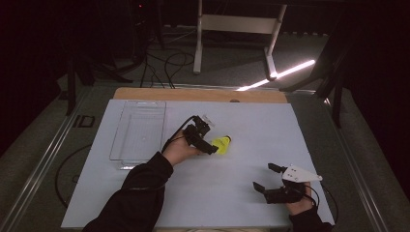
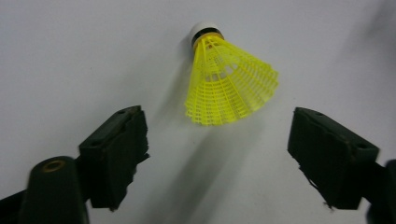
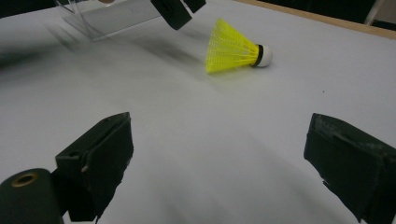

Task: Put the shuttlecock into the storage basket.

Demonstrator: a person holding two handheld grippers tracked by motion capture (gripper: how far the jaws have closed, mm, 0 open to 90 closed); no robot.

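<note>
A yellow plastic shuttlecock [image 1: 223, 144] with a white cork lies on its side on the white table top [image 1: 251, 125], near the middle. My left gripper [image 1: 212, 146] comes at it from the left, jaws open. In the left gripper view the shuttlecock [image 2: 229, 84] lies just beyond the gripper [image 2: 218, 140], skirt toward me, and neither pad touches it. My right gripper [image 1: 266, 177] rests open and empty near the front right. From the right gripper view [image 3: 219, 135] the shuttlecock [image 3: 231, 46] lies farther off, with the left gripper [image 3: 177, 9] above it.
A clear plastic tray [image 1: 140, 130] stands at the back left of the table, also visible in the right gripper view as a clear tray [image 3: 107, 14]. A wooden strip [image 1: 198, 94] runs along the far edge. A cable [image 1: 174, 135] trails from the left gripper.
</note>
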